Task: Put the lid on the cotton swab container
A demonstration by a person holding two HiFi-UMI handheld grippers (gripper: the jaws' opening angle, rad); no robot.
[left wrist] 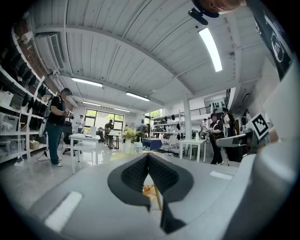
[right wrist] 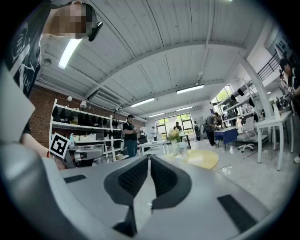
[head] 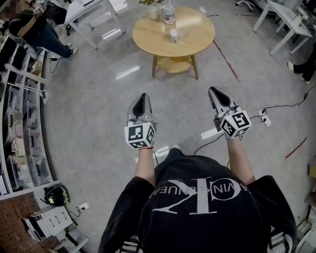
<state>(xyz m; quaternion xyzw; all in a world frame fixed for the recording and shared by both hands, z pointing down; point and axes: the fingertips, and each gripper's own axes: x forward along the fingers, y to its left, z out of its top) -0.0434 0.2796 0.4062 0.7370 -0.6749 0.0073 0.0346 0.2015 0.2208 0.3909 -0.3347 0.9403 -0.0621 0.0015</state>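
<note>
Head view looks down on both grippers, held level over the floor short of the round table [head: 197, 30] and pointing toward it. The left gripper [head: 143, 97] lines up with the table's near left side, and the right gripper [head: 215, 92] with its near right edge.

Only this view shows the tabletop from above. Toward the table's far side stands the cotton swab container [head: 169, 15], a clear jar with pale contents, with a vase [head: 154, 11] of flowers just to its left. Nearer the table's middle sits a small white item [head: 174, 35] with something clear touching it or just beside it, too small to name. The container stands upright, its long axis vertical and its top up. Whether it is capped is too small to read.

Left gripper view, low and level, shows what the head view does not. Its jaws are pressed together at the tips with nothing between the pads. A wooden table leg shows through the gap below the pads, and the vase rises above the table's edge.

Right gripper view shows its jaws all but together, with a hairline slit between the ribbed pads and nothing in it. Beyond them the table's yellow top appears almost edge-on, with the vase and a clear jar beside it.
</note>
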